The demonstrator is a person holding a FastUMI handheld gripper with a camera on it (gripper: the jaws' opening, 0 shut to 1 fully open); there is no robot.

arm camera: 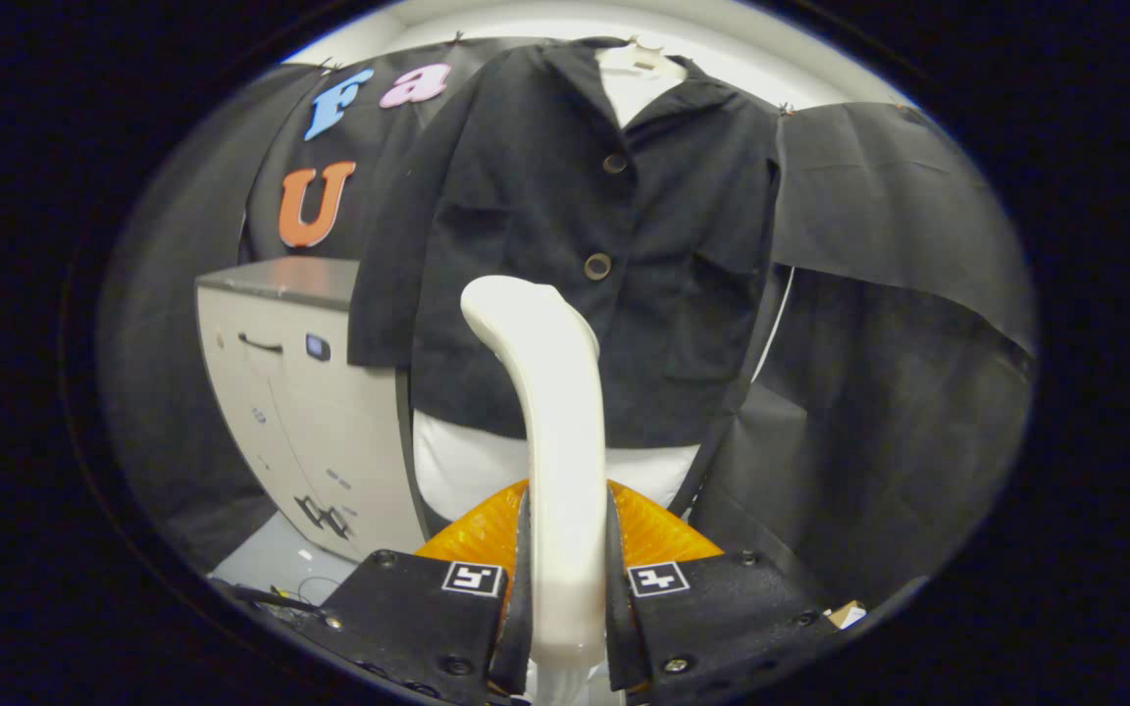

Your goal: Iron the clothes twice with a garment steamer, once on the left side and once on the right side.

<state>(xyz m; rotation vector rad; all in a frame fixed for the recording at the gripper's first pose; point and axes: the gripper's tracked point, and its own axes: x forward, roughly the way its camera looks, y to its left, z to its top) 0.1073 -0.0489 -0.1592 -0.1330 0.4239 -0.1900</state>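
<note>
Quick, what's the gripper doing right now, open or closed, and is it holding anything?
Gripper: closed, both fingers clamped on the white garment steamer handle, its head raised toward the black jacket.

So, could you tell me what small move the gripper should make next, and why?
Probably ease the steamer forward toward the jacket. The gripper is shut on its white handle, and the head points at the jacket hanging just beyond the fingers, though I cannot tell whether it touches the cloth yet.
</note>
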